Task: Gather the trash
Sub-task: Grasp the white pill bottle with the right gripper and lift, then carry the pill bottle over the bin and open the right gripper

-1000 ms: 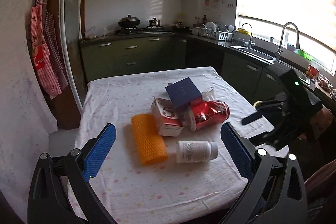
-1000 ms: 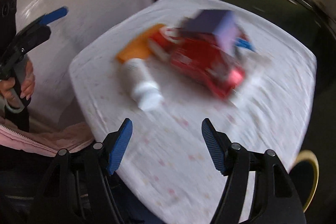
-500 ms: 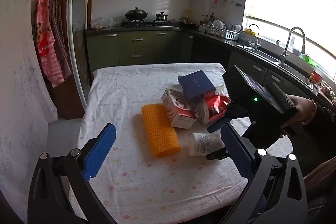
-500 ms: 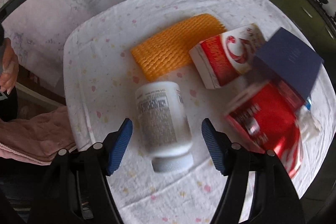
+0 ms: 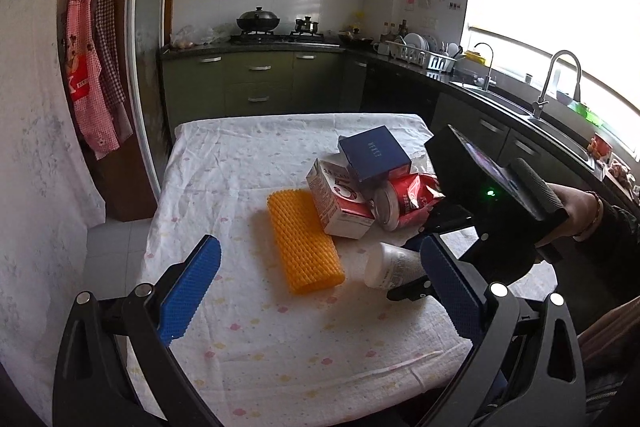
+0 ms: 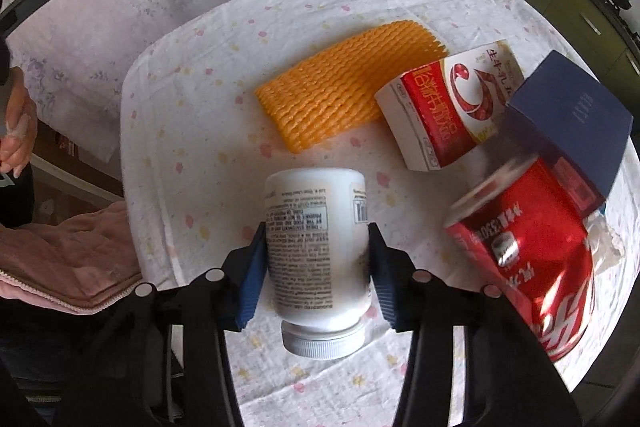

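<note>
Down since a second ago, right gripper (image 6: 316,267) fingers closing against white bottle (image 6: 316,227) between them.

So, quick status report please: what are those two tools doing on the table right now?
Right tool closing around white pill bottle, pads at its sides. Left tool open, empty. Orange foam net beside the bottle, not touching.

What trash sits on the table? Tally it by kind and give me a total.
White pill bottle: 1
Orange foam net sleeve: 1
Red and white carton: 1
Red soda can: 1
Dark blue box: 1
Total: 5
</note>
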Action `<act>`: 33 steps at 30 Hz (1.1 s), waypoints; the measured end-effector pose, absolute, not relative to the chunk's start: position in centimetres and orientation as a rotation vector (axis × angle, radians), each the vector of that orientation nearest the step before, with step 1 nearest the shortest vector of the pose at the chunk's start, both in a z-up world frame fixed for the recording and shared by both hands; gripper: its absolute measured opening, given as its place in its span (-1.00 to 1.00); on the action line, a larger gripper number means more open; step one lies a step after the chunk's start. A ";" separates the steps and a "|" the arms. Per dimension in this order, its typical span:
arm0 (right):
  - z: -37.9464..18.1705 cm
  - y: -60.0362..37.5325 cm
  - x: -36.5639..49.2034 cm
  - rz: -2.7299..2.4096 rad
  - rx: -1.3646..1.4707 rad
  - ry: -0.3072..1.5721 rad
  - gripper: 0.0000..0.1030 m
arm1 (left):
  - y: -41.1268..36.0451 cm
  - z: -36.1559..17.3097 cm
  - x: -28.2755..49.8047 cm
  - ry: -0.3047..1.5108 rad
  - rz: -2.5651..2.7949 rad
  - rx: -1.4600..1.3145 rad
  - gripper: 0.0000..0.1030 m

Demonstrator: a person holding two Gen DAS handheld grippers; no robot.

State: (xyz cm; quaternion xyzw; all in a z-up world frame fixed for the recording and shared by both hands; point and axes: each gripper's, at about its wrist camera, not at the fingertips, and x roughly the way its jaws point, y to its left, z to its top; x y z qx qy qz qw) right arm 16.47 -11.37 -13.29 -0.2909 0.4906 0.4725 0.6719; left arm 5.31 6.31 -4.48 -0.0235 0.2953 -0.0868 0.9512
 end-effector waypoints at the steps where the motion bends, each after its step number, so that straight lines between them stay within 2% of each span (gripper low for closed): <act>1: -13.0 -11.7 16.3 1.064 -0.643 1.100 -0.12 | 6.2 -4.4 5.3 0.599 -0.179 -0.047 0.91; 10: -9.3 -18.4 15.2 0.998 -0.464 1.044 -0.12 | 4.5 -4.2 5.6 0.598 -0.217 -0.020 0.91; 18: -6.0 -33.7 16.9 0.643 -0.200 0.994 -0.12 | 2.0 -3.9 6.3 0.595 -0.270 0.006 0.91; 25: -9.0 -47.2 20.4 0.265 -0.037 1.043 -0.12 | -0.8 -4.5 7.4 0.627 -0.321 0.033 0.91; 33: -14.9 -54.7 23.4 0.096 0.054 1.131 -0.12 | -3.1 -4.3 8.2 0.634 -0.349 0.075 0.91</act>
